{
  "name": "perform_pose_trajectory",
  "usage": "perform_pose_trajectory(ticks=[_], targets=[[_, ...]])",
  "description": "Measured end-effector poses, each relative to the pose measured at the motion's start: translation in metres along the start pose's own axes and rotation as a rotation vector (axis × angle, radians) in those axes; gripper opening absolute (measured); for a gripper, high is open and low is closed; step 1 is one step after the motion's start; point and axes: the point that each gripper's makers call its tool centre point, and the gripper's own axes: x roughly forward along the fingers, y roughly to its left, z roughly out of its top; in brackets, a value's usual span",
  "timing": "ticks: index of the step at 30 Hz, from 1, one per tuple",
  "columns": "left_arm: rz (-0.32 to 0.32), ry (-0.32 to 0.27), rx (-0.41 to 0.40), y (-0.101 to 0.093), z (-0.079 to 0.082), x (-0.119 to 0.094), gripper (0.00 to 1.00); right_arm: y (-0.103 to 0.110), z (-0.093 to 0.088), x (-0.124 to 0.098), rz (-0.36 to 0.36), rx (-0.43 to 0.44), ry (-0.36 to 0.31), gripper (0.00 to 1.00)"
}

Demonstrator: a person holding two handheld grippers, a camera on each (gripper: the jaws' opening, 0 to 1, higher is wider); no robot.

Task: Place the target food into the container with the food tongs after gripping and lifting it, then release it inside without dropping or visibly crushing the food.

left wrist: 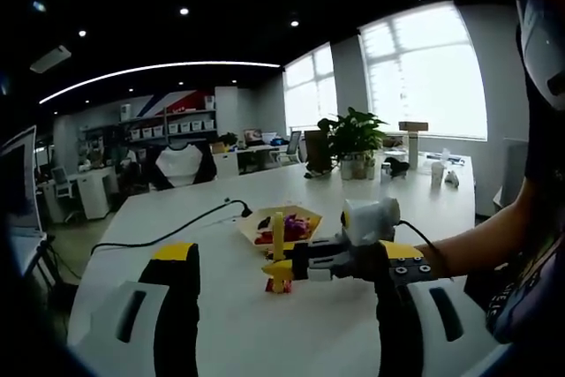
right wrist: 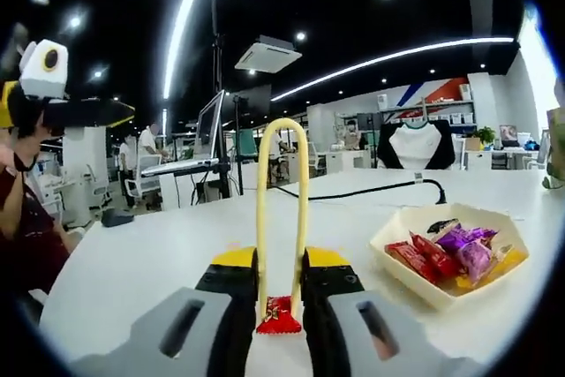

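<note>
Yellow food tongs stand upright, loop end up, with my right gripper shut on their two arms. Their tips rest around a red wrapped candy lying on the white table. The left gripper view has the same tongs, the candy and the right gripper coming in from the right. Just behind them sits a pale yellow tray of wrapped candies; the tray lies to the right of the tongs. My left gripper is open with nothing between its fingers, its jaws wide apart.
A black cable runs across the table behind the tray. A potted plant and small items stand at the far end. A person's arm reaches in from the right. Desks, monitors and chairs fill the room beyond the table.
</note>
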Motion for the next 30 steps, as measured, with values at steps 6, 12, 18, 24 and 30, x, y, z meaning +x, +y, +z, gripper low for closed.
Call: perform_pose_trajectory(ticks=[6, 12, 18, 24, 30], targets=[[-0.004, 0.003, 0.001, -0.001, -0.001, 0.003, 0.86, -0.01, 0.028, -0.002, -0.005, -0.009, -0.045, 0.13], [-0.01, -0.001, -0.001, -0.002, 0.0, 0.006, 0.86, -0.032, 0.052, -0.002, -0.026, -0.064, -0.065, 0.14], [-0.012, -0.007, -0.001, -0.002, 0.001, 0.008, 0.86, -0.067, 0.072, 0.001, -0.07, -0.079, -0.084, 0.14], [-0.01, -0.008, 0.0, 0.0, 0.002, 0.007, 0.86, -0.11, 0.091, -0.001, -0.123, -0.132, -0.083, 0.14], [-0.006, -0.009, 0.004, 0.001, 0.003, 0.007, 0.86, -0.145, 0.106, -0.006, -0.166, -0.148, -0.085, 0.14]])
